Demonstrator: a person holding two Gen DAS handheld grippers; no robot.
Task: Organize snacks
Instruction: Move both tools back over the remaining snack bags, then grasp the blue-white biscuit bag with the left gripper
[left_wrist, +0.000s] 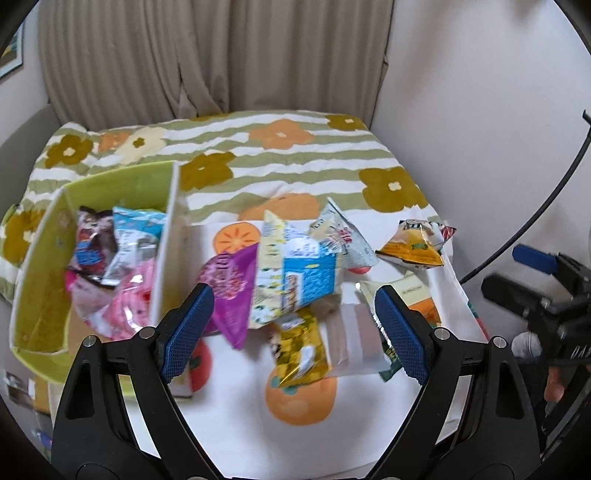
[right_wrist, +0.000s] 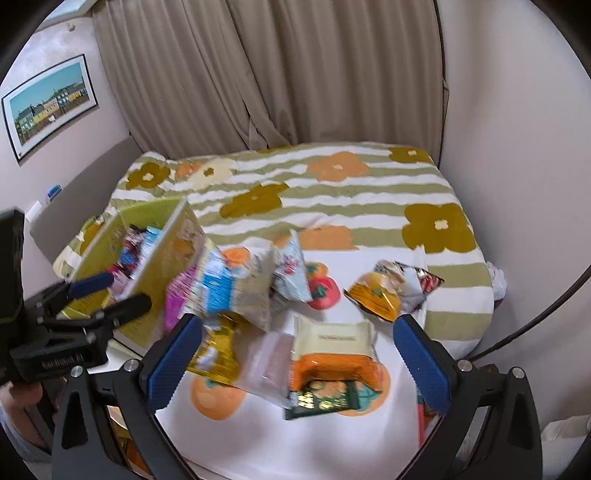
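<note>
Overhead, flowered bedspread (right_wrist: 332, 206); beige curtains (right_wrist: 277, 74) behind

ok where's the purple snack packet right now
The purple snack packet lies on the white cloth just right of the green box, partly under the big blue-and-yellow bag, ahead of the open left gripper.

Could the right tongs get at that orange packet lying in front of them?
Probably yes. The right tongs are open and empty, and the orange packet lies between their tips on top of the white cloth. Nothing covers it, though a clear wrapper and a green packet crowd its edges.
</note>
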